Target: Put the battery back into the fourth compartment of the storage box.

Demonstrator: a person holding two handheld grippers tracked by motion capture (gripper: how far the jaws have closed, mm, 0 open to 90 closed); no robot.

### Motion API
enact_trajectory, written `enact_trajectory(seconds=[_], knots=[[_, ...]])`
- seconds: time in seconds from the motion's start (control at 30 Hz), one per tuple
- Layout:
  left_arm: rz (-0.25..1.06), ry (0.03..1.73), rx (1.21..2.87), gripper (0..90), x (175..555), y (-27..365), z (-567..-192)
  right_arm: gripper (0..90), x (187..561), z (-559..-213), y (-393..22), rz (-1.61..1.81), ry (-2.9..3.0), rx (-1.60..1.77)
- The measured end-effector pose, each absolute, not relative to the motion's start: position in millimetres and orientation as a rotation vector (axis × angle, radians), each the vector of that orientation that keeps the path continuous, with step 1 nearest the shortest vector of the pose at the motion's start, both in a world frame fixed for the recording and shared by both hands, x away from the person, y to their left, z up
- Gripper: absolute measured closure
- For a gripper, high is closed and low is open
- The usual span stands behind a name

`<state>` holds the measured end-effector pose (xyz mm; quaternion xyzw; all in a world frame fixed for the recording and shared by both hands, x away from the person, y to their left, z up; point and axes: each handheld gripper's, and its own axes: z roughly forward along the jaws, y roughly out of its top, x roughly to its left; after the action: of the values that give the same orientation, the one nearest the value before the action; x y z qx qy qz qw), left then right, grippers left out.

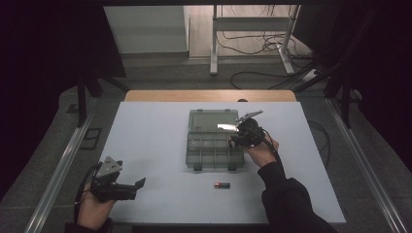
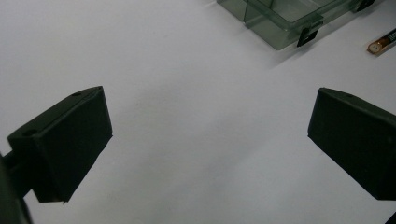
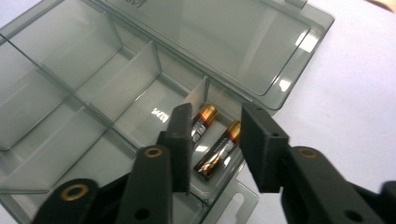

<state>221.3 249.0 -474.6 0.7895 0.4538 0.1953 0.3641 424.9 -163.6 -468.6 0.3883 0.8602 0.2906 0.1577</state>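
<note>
Inside clear plastic box (image 3: 140,88): two cylindrical batteries (image 3: 218,150); right gripper (image 3: 215,140) parted.

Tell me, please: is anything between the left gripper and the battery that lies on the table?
Nothing visible stands in the way. The left gripper is open above bare white table, and the loose battery lies to its right, in front of the open organizer box, apart from it.

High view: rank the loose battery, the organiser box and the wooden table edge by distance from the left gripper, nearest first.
From the left gripper:
1. Loose battery, on the mat to its right.
2. Organiser box, mid-table, lid open.
3. Wooden table edge, at the far side.
</note>
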Motion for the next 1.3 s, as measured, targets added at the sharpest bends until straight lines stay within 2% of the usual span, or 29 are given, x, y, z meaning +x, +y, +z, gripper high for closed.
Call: enact_trajectory(seconds=[0.1,0.2,0.3,0.37,0.4,0.43,0.47,0.5,0.57,0.83,1.3], knots=[[0.501,1.167,2.031,0.2,221.3,248.8,-474.7,52.9,422.7,-465.9,-165.3,0.851,2.475,1.102],[0.5,1.167,2.032,0.2,221.3,248.8,-474.8,48.5,420.8,-464.3,-165.7,0.861,2.485,1.093],[0.498,1.166,2.032,0.2,221.2,248.7,-474.8,38.4,416.3,-461.0,-166.4,0.891,2.511,1.053],[0.498,1.166,2.032,0.2,221.2,248.7,-474.8,36.0,415.3,-460.3,-166.8,0.899,2.519,1.044],[0.498,1.166,2.033,0.2,221.3,248.6,-474.8,29.8,412.8,-458.0,-167.4,0.914,2.523,1.04],[0.497,1.165,2.033,0.2,221.2,248.6,-474.8,29.8,412.8,-458.0,-167.4,0.914,2.523,1.04],[0.497,1.165,2.034,0.2,221.2,248.5,-474.7,23.8,410.3,-455.9,-168.0,0.923,2.525,1.033],[0.497,1.165,2.034,0.2,221.2,248.5,-474.7,23.8,410.3,-455.9,-168.0,0.923,2.525,1.033],[0.497,1.164,2.035,0.2,221.2,248.5,-474.8,15.3,406.7,-454.1,-168.7,0.945,2.539,1.014],[0.497,1.164,2.034,0.2,221.0,248.5,-474.7,0.0,396.2,-453.2,-163.8,0.921,2.569,0.951],[0.497,1.164,2.032,0.2,220.9,248.6,-474.5,0.0,371.0,-447.3,-161.1,0.942,2.592,0.839]])
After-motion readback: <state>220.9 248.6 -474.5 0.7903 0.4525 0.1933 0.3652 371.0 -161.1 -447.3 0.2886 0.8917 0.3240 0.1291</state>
